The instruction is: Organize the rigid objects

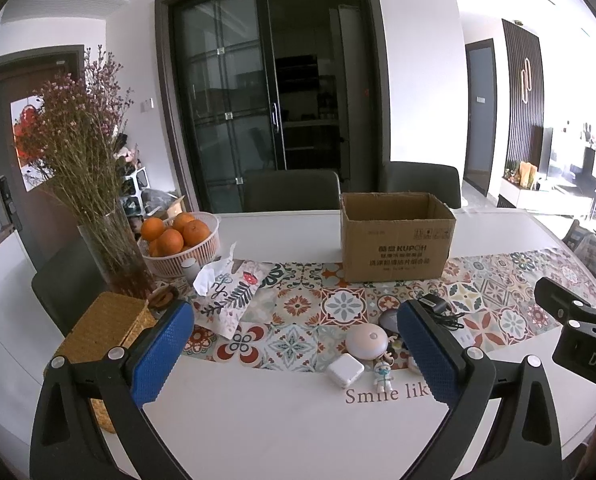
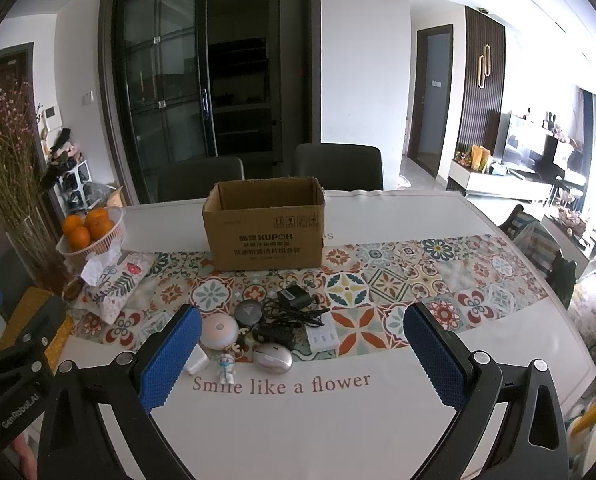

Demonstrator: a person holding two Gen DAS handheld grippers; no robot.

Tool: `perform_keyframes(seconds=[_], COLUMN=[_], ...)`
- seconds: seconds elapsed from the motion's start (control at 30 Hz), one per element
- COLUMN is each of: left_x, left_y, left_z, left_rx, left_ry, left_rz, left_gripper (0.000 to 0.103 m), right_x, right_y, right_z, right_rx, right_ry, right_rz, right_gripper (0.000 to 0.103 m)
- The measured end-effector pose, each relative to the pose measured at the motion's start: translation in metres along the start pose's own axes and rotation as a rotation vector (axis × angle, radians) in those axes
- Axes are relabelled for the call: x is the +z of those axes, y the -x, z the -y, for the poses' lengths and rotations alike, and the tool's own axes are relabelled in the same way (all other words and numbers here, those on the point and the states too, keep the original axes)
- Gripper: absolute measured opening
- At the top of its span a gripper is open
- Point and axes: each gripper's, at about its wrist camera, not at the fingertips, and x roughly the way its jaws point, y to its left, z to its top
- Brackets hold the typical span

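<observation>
A cluster of small objects lies on the patterned runner: a round white lamp (image 2: 219,331), a white charger cube (image 2: 197,361), a small figurine (image 2: 226,367), a silver oval case (image 2: 273,358), a grey round disc (image 2: 249,312), a black adapter with cable (image 2: 294,300) and a white power strip (image 2: 321,337). Behind them stands an open cardboard box (image 2: 264,226). My right gripper (image 2: 302,354) hovers open above the near table edge, nothing between its fingers. My left gripper (image 1: 294,354) is open too, just left of the cluster, where the lamp (image 1: 366,341), cube (image 1: 345,370) and figurine (image 1: 384,374) show.
At the left stand a glass vase of dried flowers (image 1: 114,256), a basket of oranges (image 1: 180,242), a fabric tissue pouch (image 1: 226,292) and a woven box (image 1: 102,332). Two dark chairs (image 2: 338,166) sit behind the white table (image 2: 418,216).
</observation>
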Motion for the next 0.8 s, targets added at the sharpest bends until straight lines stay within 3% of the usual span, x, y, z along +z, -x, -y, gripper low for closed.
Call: perform_keyframes(seconds=[0.63, 0.8], left_x=[-0.006, -0.005], left_y=[-0.003, -0.009], left_z=[0.001, -0.002], left_rx=[0.003, -0.002], left_ry=[0.007, 0.009], left_rz=[-0.006, -0.026], left_gripper=[0.103, 0.103], right_x=[0.000, 0.001], right_y=[-0.002, -0.007], right_z=[0.000, -0.003], right_rx=[0.003, 0.001], right_ry=[0.021, 0.039], right_rz=[0.018, -0.018], right_gripper=[0.102, 0.102])
